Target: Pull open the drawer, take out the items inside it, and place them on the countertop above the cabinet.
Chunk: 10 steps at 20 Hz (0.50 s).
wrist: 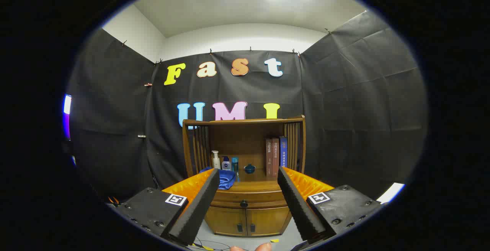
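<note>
While the gripper point(248, 201) was hanging back a fair way from the cabinet point(245, 189), its fingers were spread wide with nothing between them, so the whole front of the thing showed in the gap. The drawer point(249, 198) sat shut just under the countertop point(254, 186), with a small dark knob point(244, 204) in the middle of its face. Below it were two little doors point(247, 220) with their own dark pulls.

Honestly, I'd say the step in hand was just the approach. To do it well, I'd line the fingers up dead centre on that knob, come in level, and close down on it before pulling straight back, not up or sideways. Going in low would risk grabbing the door pulls instead.

The countertop was already kinda busy. A blue cloth point(226, 178) was bunched up on the left side near the front, and behind it stood a white pump bottle point(216, 160), a small bottle with a blue label point(226, 163) and a slim teal bottle point(234, 164). A little dark blue lidded dish point(249, 168) sat mid-shelf, and three books point(276, 157) stood upright on the right. So the free landing spot looked like the front middle to right strip. What was in the drawer, couldn't tell yet.
</note>
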Motion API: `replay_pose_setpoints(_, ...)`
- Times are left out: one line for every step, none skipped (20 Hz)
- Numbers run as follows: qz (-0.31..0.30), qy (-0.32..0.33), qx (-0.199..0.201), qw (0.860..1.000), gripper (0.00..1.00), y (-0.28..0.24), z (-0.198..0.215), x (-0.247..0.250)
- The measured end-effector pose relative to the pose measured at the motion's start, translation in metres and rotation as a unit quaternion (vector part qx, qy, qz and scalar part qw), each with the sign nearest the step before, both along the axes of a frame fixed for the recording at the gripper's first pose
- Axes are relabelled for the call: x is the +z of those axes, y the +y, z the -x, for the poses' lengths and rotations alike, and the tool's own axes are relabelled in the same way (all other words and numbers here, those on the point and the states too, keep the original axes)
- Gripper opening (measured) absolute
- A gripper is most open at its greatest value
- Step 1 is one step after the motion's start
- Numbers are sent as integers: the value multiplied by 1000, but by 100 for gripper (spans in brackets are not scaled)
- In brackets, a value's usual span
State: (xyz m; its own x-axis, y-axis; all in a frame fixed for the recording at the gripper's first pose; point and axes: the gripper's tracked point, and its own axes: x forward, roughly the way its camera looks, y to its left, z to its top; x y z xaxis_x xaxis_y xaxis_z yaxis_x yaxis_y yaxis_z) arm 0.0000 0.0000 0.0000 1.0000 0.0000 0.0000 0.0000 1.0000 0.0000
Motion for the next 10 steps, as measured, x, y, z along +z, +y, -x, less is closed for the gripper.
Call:
replay_pose_setpoints(0, 0, 1, 1000, 99, 0, 0, 0)
replay_pose_setpoints(1, -1, 0, 1000, 99, 0, 1, 1)
replay_pose_setpoints(0, -1, 0, 1000, 99, 0, 1, 1)
replay_pose_setpoints(0, -1, 0, 1000, 99, 0, 1, 1)
replay_pose_setpoints(0, -1, 0, 1000, 99, 0, 1, 0)
replay_pose_setpoints(0, 0, 0, 1000, 99, 0, 1, 0)
replay_pose_setpoints(0, 0, 0, 1000, 99, 0, 0, 0)
replay_pose_setpoints(0, 1, 0, 1000, 99, 0, 0, 0)
replay_pose_setpoints(-1, 1, 1, 1000, 99, 0, 0, 0)
replay_pose_setpoints(-1, 2, 0, 1000, 99, 0, 0, 0)
